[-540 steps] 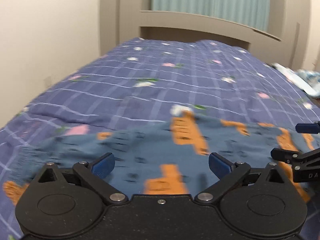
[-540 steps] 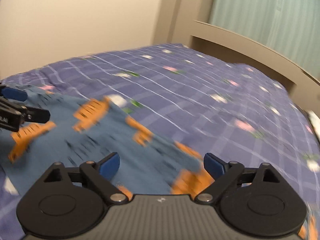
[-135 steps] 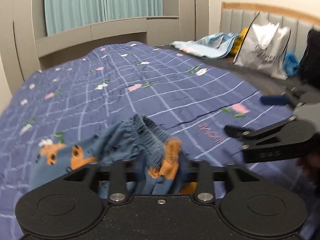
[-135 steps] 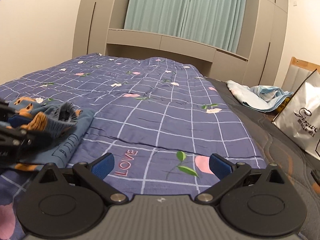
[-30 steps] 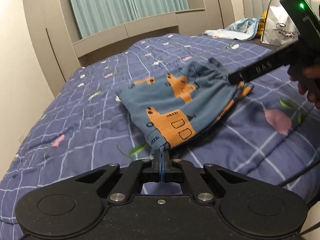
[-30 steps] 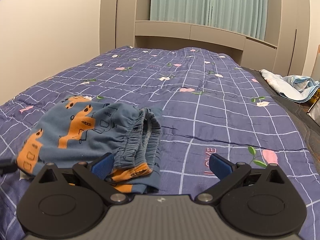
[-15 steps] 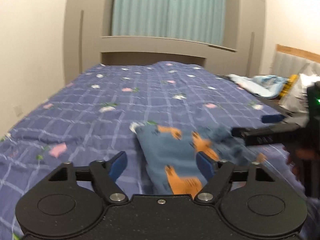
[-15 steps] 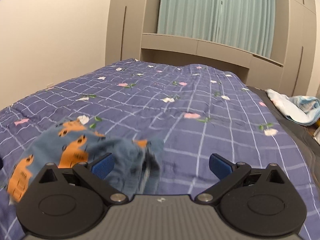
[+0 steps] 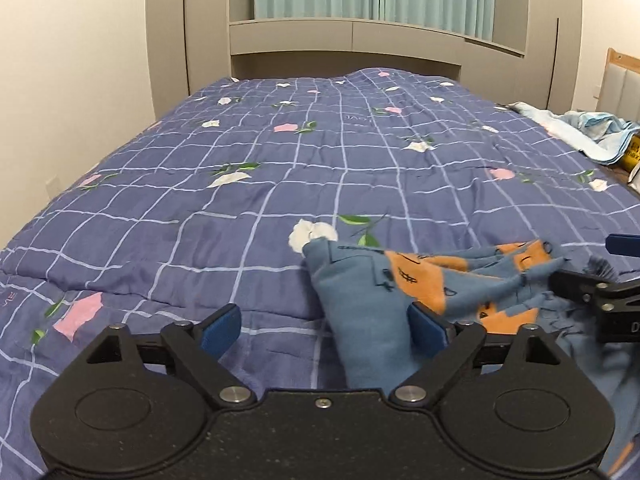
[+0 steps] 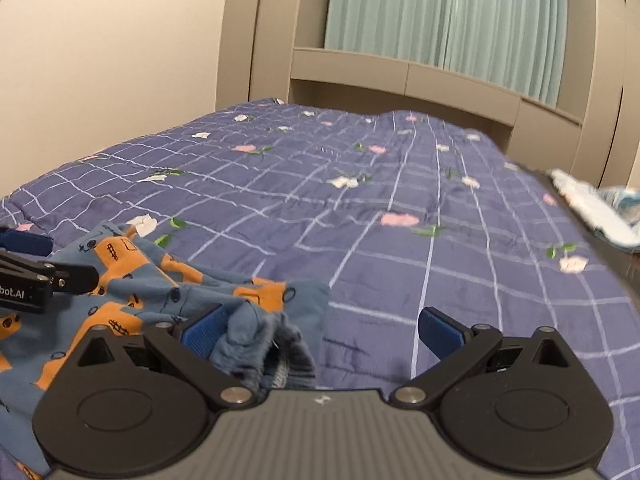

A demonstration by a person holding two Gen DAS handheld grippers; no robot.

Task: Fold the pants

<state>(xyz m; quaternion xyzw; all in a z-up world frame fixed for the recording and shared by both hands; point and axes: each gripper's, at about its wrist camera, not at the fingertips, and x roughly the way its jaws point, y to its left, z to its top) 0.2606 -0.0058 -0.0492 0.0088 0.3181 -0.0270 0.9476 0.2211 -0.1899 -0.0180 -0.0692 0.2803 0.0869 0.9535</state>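
Printed in white on the left gripper (image 10: 48, 276) body, seen from the right wrist: "bot.AI", cut off at the frame edge. On the right gripper (image 9: 592, 276) body, only a "D". Elsewhere nothing legible.

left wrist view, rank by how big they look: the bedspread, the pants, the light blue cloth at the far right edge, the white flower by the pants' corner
1. bedspread, fills most of the view
2. pants, close to the camera, so they look enlarged
3. light blue cloth, far off and cut by the frame edge, so unsure
4. white flower
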